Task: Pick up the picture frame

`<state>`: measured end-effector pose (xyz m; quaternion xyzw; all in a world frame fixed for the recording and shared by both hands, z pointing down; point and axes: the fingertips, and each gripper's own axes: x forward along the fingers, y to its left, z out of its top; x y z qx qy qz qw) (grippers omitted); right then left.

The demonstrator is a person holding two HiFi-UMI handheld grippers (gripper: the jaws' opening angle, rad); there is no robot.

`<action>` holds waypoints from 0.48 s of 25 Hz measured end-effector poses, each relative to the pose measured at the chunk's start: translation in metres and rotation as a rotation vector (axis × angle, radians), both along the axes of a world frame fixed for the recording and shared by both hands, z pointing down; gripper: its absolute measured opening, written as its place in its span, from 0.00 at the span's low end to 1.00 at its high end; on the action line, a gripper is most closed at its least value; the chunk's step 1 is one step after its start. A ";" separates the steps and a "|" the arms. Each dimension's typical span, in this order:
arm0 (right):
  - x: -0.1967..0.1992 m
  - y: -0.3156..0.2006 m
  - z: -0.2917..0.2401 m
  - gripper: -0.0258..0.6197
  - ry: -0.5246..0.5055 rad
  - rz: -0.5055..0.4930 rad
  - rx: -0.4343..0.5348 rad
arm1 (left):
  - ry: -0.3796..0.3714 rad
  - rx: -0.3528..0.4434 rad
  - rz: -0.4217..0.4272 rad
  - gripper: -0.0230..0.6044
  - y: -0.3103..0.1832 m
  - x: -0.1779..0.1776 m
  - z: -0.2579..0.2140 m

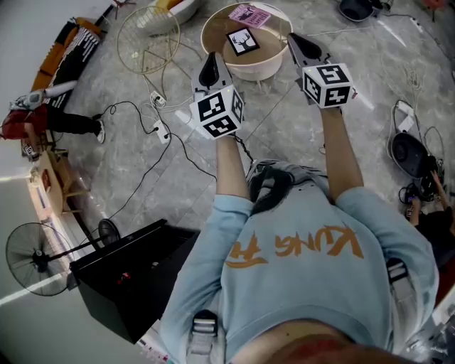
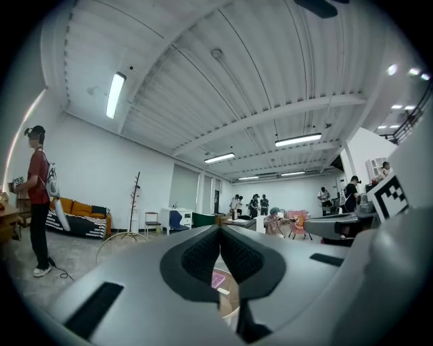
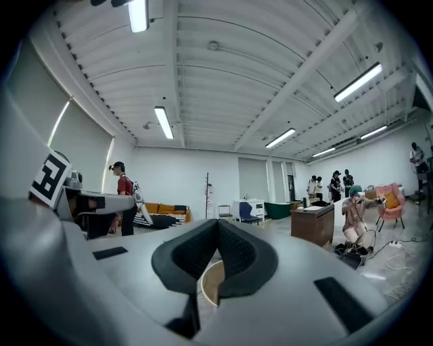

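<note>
closest to the camera, the person's blue sweatshirt [image 1: 298, 270] is filling the lower part of the head view, and both arms [image 1: 229, 167] are reaching forward from it. the left gripper [image 1: 209, 71] and the right gripper [image 1: 301, 45] are pointing level, side by side, toward a round surface [image 1: 269, 65] that is standing on the floor [image 1: 370, 128] ahead. in each gripper view the two dark pads [image 2: 200, 257] are meeting at the tip, so both grippers are fully closed and are carrying nothing.

the frame [image 1: 242, 41] is lying flat near the middle of the surface, with a black edge around a white picture. a pink paper [image 1: 250, 14] is lying just behind it, at the far rim. in the head view the frame is showing between the two gripper tips and a little ahead of them, and neither gripper is touching it. how high the grippers are hanging over the rim, i am not able to tell.

as i am judging it, the task is only beginning: the grippers are facing the frame, but it is not yet being gripped. what is remaining is to open one gripper, bring it down to an edge of the frame, close on it and lift. because the frame is lying flat, getting a jaw under its edge is probably going to be the hard part.
</note>
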<state>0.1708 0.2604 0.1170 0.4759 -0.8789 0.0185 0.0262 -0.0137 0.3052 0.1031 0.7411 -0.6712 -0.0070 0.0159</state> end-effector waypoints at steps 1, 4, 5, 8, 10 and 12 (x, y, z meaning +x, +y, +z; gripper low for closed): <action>0.001 -0.002 -0.001 0.04 -0.010 -0.002 0.001 | 0.001 0.000 0.001 0.07 -0.002 0.001 -0.001; 0.001 -0.011 -0.004 0.04 -0.021 -0.012 0.001 | 0.017 -0.008 -0.003 0.07 -0.011 0.002 -0.002; 0.001 -0.013 -0.004 0.04 -0.021 -0.017 0.000 | 0.023 -0.011 -0.008 0.07 -0.012 0.002 -0.001; -0.001 -0.017 -0.005 0.04 -0.024 -0.033 0.000 | 0.027 -0.015 -0.024 0.07 -0.014 -0.002 -0.001; -0.003 -0.020 -0.008 0.04 -0.026 -0.042 0.005 | 0.030 -0.009 -0.032 0.07 -0.016 -0.005 -0.004; -0.004 -0.023 -0.010 0.04 -0.027 -0.050 0.010 | 0.035 -0.001 -0.035 0.07 -0.019 -0.006 -0.007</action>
